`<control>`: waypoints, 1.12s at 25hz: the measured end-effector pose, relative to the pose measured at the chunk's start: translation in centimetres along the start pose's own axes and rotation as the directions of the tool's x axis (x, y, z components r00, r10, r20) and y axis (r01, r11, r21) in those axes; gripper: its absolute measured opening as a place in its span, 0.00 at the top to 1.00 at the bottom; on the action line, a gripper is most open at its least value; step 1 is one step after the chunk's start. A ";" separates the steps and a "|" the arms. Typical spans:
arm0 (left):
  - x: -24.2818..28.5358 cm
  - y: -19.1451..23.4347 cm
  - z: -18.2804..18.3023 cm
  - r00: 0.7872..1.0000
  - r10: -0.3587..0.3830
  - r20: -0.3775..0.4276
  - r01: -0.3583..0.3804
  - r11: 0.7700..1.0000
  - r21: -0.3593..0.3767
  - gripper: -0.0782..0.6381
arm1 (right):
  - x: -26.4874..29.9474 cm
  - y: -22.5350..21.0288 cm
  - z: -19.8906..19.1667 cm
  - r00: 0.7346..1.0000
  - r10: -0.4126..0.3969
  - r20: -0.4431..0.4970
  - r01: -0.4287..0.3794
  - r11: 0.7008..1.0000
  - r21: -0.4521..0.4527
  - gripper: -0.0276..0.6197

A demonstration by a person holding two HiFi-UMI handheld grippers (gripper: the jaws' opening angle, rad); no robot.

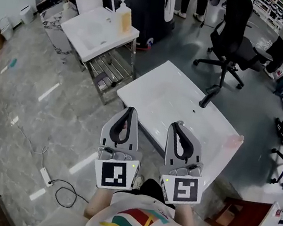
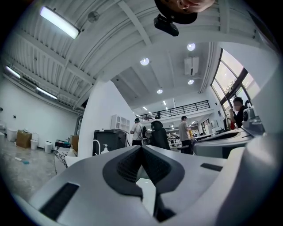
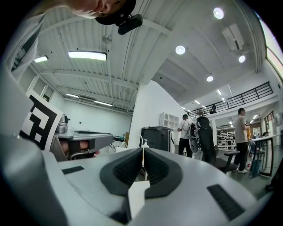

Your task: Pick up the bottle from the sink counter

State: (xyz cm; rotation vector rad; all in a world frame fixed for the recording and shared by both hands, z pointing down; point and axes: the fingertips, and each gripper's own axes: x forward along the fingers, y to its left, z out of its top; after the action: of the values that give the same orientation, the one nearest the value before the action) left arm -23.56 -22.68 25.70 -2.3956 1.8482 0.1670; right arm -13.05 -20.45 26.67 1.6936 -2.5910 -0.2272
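Observation:
The bottle [image 1: 124, 18], a clear pump bottle of yellowish liquid, stands at the right back corner of a small white sink counter [image 1: 89, 36] far ahead to the left, beside its white tap. It shows small in the left gripper view [image 2: 105, 149] and just above the jaw tips in the right gripper view [image 3: 143, 143]. My left gripper [image 1: 130, 110] and right gripper [image 1: 177, 125] are held side by side, close to my body, both shut and empty. They hang over the near edge of a larger white basin top [image 1: 150, 92] with a black tap [image 1: 209, 97], well short of the bottle.
A metal rack [image 1: 110, 69] sits under the small sink counter. A black office chair [image 1: 232, 42] stands behind the large basin top, and people stand further back. A power strip and cable [image 1: 46, 177] lie on the grey floor at left. A brown wooden frame [image 1: 236, 218] is at lower right.

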 end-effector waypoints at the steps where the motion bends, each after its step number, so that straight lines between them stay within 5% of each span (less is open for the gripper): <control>1: -0.2 0.0 0.0 1.000 0.005 0.001 -0.005 1.000 -0.010 0.87 | -0.1 0.2 0.0 1.000 0.002 -0.001 -0.002 1.000 0.004 0.94; 10: -1.5 -1.1 -0.6 1.000 0.008 -0.028 -0.009 1.000 -0.015 0.87 | -0.9 0.4 0.3 0.999 0.018 0.044 -0.022 0.996 0.086 0.94; 18: -0.1 -3.3 0.4 1.000 -0.001 0.000 0.001 1.000 -0.025 0.87 | -1.1 -0.4 0.7 0.998 0.052 0.035 -0.054 0.997 0.056 0.94; 28: 2.7 -7.8 0.8 0.997 -0.076 0.010 0.076 0.997 -0.031 0.87 | -2.0 -4.6 2.1 0.996 -0.011 0.089 0.007 0.999 0.043 0.94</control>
State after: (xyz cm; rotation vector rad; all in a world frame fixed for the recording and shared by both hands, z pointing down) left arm -15.37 -23.14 24.63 -2.4769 1.7607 0.2013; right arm -8.28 -20.20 24.08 1.7481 -2.6704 -0.2556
